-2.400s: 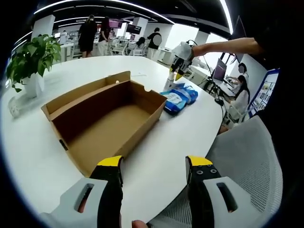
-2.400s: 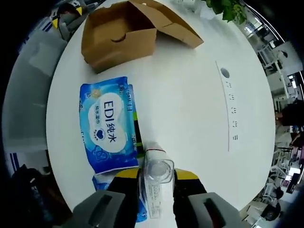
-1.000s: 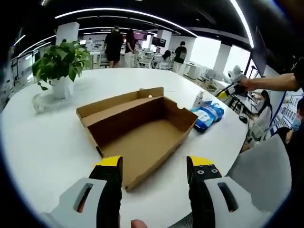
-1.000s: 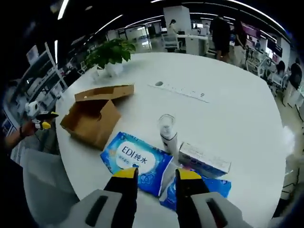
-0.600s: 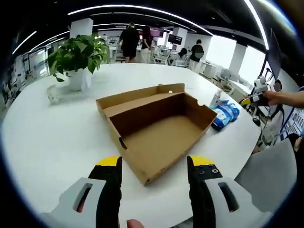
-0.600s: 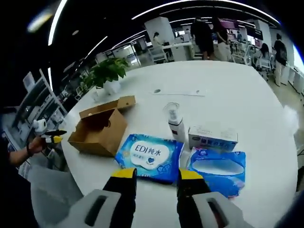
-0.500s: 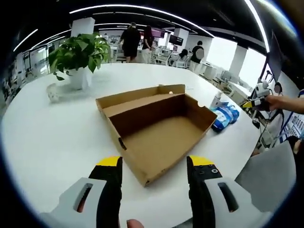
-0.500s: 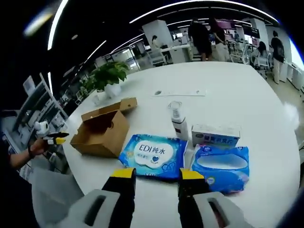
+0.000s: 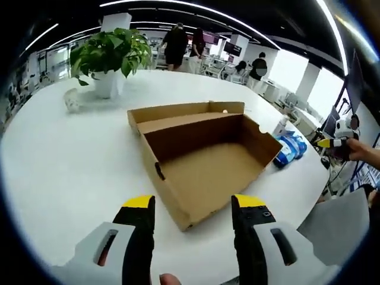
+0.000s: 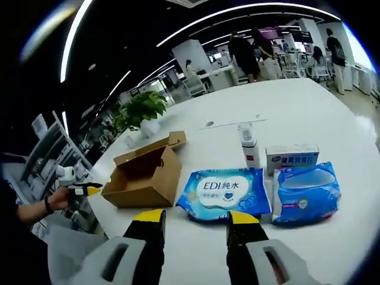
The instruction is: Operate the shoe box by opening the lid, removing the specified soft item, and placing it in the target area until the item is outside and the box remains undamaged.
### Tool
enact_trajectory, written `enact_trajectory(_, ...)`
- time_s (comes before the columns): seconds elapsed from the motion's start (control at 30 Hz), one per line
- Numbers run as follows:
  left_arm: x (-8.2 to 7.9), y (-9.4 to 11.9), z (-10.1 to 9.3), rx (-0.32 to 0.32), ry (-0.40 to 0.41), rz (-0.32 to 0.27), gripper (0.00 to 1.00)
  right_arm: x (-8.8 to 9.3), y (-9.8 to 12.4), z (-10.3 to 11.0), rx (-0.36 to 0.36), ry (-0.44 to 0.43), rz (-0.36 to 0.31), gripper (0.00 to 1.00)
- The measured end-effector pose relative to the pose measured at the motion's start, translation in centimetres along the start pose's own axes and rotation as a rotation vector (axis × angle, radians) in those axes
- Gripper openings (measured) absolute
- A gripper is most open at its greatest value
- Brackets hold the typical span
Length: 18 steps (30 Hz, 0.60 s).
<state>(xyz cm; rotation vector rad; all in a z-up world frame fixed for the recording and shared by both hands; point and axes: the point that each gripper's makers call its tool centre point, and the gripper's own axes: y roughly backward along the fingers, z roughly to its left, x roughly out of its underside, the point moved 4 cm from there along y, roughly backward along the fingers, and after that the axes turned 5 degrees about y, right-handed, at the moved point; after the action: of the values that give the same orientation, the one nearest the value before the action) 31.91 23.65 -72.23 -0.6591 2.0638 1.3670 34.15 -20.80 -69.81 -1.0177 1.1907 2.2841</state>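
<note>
Left claw (image 9: 193,205) spread wide, empty, poised over the near corner of the open shoe box (image 9: 205,163) on the white desk (image 9: 71,160). Box bare inside, lid folded back. Right claw (image 10: 196,218) likewise parted and empty, hovering before a blue wipes pack (image 10: 225,193); beside it a second blue pack (image 10: 306,191), small carton (image 10: 292,157), bottle (image 10: 249,148).

Open shoe box (image 9: 205,160) on table (image 9: 71,160), wipes pack (image 10: 224,193) just beside it

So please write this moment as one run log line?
shoe box: open, empty | wet wipes pack: on table, outside box | left claw: open | right claw: open
</note>
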Motion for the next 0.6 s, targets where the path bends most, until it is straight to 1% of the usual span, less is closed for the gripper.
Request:
enact_trajectory(0.17, 0.5, -0.6, 0.0, 0.0, 0.024, 0.018, 0.51, 0.3, -0.3, 1.5, -0.015, -0.008, -0.025, 0.41)
enact_trajectory(0.37, 1.2, -1.4, -0.1, -0.001, 0.043, 0.047, 0.49, 0.5, -0.5, 2.6, -0.027, 0.001, -0.032, 0.42)
enact_trajectory(0.47, 1.2, -1.6, -0.1, 0.002, 0.066, 0.045, 0.47, 0.6, -0.4, 2.8, -0.028, 0.003, -0.034, 0.42)
enact_trajectory(0.53, 1.1, -1.8, 0.0, -0.002, 0.096, 0.055, 0.48, 0.7, -0.4, 3.0, -0.029, 0.004, -0.036, 0.42)
enact_trajectory(0.6, 0.9, -2.1, -0.1, -0.002, 0.101, 0.053, 0.47, 0.8, -0.3, 3.2, -0.03, 0.002, -0.038, 0.42)
